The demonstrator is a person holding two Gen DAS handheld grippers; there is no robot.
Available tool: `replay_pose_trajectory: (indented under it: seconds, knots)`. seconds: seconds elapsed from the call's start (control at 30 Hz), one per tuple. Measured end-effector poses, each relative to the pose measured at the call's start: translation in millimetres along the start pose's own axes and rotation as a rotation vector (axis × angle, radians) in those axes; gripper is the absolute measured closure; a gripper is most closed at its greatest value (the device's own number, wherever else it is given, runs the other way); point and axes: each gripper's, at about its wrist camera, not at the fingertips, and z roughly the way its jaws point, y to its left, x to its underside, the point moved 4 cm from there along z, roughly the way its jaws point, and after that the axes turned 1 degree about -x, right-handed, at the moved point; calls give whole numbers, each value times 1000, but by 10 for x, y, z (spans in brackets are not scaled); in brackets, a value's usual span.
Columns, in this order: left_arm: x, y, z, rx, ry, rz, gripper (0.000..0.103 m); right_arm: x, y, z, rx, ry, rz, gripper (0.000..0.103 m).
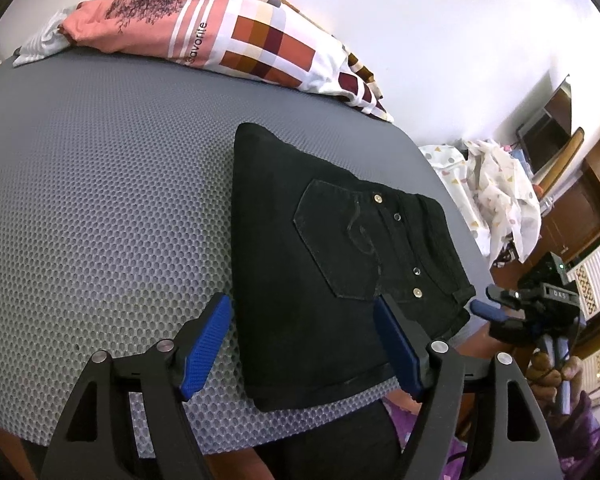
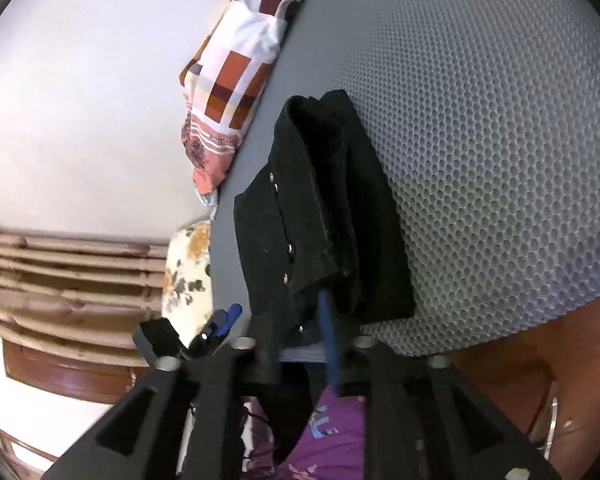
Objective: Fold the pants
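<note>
Between the wide-spread fingers of the left gripper (image 1: 302,350), the folded black pants (image 1: 340,248) lie flat on the grey mat (image 1: 100,200), apparently released. Off to its right, the right gripper (image 2: 300,332) stands narrowly parted at the waistband edge; contact is blurred.

Right hand-held gripper (image 2: 300,344) fingers motion-blurred; black pants (image 2: 328,216) near corner hidden behind them.

You're in a home: laundry (image 1: 236,28) heaped at the mat's (image 1: 100,184) far edge, wooden cabinets (image 1: 580,200) beside it.
</note>
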Motion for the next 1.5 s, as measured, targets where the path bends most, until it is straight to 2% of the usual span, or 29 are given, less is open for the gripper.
replay_pose_trajectory:
  seconds: [0.07, 0.13, 0.2, 0.23, 0.33, 0.43, 0.53, 0.6, 0.63, 0.73, 0.83, 0.93, 1.0, 1.07, 1.17, 1.23, 1.33, 1.43, 1.5]
  knots:
    - [14, 3, 16, -1, 8, -1, 27, -46, -50, 63, 22, -2, 29, 59]
    - [32, 11, 30, 1, 16, -3, 27, -76, -50, 88, -10, -10, 53, 57]
    - [40, 14, 36, -1, 17, -2, 27, -101, 73, 95, -2, -18, -4, 57]
    - [42, 16, 36, -1, 17, -3, 27, -97, 128, 97, 7, -17, -31, 60]
    - [31, 30, 37, 5, 16, -13, 27, -75, 312, 116, -3, 1, -96, 78]
    - [37, 59, 45, 4, 22, -24, 27, -85, 305, 161, 42, 3, -118, 78]
    - [36, 85, 47, 1, 27, -30, 27, -100, 120, 253, 31, 13, -26, 60]
    - [35, 100, 43, 0, 26, -37, 27, -93, 143, 318, 28, 9, -41, 59]
    - [37, 110, 42, -1, 26, -43, 27, -79, 192, 348, 47, 9, -68, 60]
    - [39, 123, 36, -1, 30, -52, 27, -61, 332, 381, 89, 1, -137, 86]
    - [15, 127, 3, -8, 21, -47, 27, -32, 521, 274, 34, -25, -145, 87]
    - [-19, 146, -51, -12, 8, -39, 27, 67, 616, 156, -55, -28, -81, 87]
    - [-34, 152, -75, -9, 0, -36, 27, 198, 483, 118, -56, -11, -31, 87]
    - [-26, 163, -57, -14, 0, -34, 23, 270, 169, 167, 0, 6, 26, 87]
    - [31, 203, 45, -20, 30, -44, 23, 284, -269, 283, -18, 28, 138, 90]
    - [87, 229, 122, -29, 64, -52, 23, 268, -292, 302, -46, 23, 158, 90]
    - [94, 214, 154, -28, 68, -49, 23, 244, -139, 287, -15, 23, 86, 89]
    - [81, 167, 150, -24, 62, -37, 23, 206, -21, 242, 23, 21, 12, 84]
    - [81, 139, 157, -24, 65, -25, 23, 173, 3, 194, 16, 16, -5, 80]
